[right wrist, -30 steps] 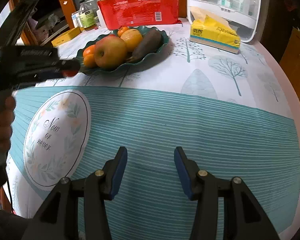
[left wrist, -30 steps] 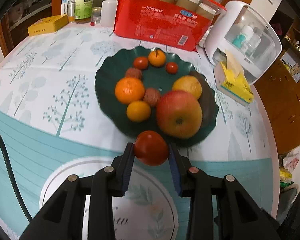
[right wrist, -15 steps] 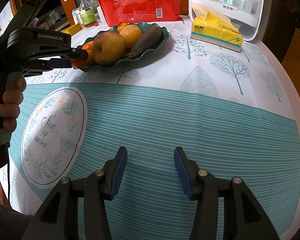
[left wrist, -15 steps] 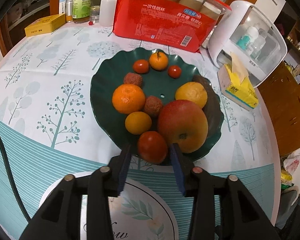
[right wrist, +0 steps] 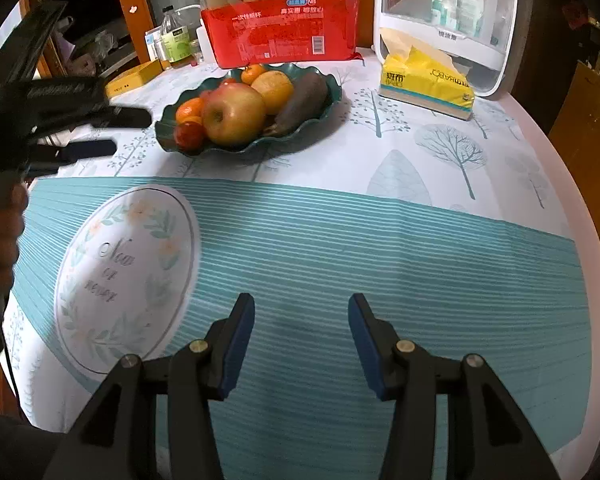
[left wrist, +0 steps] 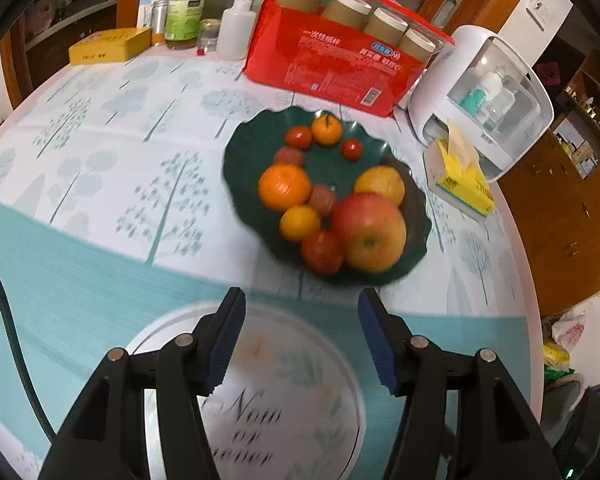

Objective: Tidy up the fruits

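The left gripper (left wrist: pixel 302 312) has released the red tomato (left wrist: pixel 322 251), which now rests at the near rim of the green plate (left wrist: pixel 240 160) beside the apple (left wrist: pixel 369 233); its jaws are opening, with nothing between them. The right gripper (right wrist: pixel 301 322) hovers partly open and empty over the tablecloth (right wrist: pixel 380 248) (well apart from the plate). No loose fruit shows on the cloth, so sorting is likely near complete.

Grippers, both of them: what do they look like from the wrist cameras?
The left gripper and right gripper match: black angular linkage arms with silver pivot rivets, and blue ribbed pads lining the fingers. A black cable runs beside the left one.
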### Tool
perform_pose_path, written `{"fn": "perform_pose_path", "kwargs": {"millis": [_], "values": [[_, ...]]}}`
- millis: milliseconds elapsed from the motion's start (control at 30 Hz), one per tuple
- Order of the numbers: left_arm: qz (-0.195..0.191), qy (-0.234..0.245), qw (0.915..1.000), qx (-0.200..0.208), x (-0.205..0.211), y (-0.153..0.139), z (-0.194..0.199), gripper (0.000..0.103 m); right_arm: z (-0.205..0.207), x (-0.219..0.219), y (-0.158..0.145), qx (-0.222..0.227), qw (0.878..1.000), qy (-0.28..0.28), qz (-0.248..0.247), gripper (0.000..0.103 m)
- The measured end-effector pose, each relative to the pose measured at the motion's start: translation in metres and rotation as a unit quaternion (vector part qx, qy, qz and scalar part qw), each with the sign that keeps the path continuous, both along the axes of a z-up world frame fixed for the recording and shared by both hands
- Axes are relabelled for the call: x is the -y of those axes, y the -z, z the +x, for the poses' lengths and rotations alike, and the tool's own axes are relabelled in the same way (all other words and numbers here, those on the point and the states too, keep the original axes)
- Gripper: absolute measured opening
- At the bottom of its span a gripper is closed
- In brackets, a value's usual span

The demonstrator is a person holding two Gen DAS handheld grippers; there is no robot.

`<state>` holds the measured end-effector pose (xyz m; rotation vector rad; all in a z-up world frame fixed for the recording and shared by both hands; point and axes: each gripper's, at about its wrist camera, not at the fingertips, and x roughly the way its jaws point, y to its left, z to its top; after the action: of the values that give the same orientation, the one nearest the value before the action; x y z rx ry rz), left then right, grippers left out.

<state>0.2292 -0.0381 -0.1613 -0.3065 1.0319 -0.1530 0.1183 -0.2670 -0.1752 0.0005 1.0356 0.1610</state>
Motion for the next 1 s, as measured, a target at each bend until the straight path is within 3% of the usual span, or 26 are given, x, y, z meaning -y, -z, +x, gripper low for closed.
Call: {"fn": "perform_pose_path", "kwargs": {"millis": [200, 333, 500, 667, 900, 1000], "values": [[0.009, 0.028, 0.9994, -0.018, -0.030, -0.010, -0.043, 0.064, -0.014, -0.023, -0.012, -0.013, 1.000, 0.013, 0.015, 0.051], [0.027, 0.039, 0.9987, -0.020, -0.056, -0.024, -0.068, 0.069, -0.031, -0.044, -0.025, -0.019, 0.999, 0.021, 0.034, 0.061], [0.047, 0.051, 0.9975, 0.015, -0.098, -0.061, -0.100, 0.078, -0.054, -0.068, -0.047, -0.025, 0.998, 0.045, 0.044, 0.070], [0.054, 0.068, 0.9954, 0.041, -0.129, -0.099, -0.123, 0.079, -0.078, -0.096, -0.077, -0.023, 0.997, 0.045, 0.052, 0.074], [0.058, 0.088, 0.9924, 0.064, -0.132, -0.144, -0.156, 0.085, -0.107, -0.124, -0.129, -0.039, 0.996, 0.061, 0.051, 0.084], [0.081, 0.090, 0.9899, 0.073, -0.120, -0.156, -0.169, 0.085, -0.114, -0.130, -0.151, -0.038, 0.996, 0.053, 0.061, 0.085]]}}
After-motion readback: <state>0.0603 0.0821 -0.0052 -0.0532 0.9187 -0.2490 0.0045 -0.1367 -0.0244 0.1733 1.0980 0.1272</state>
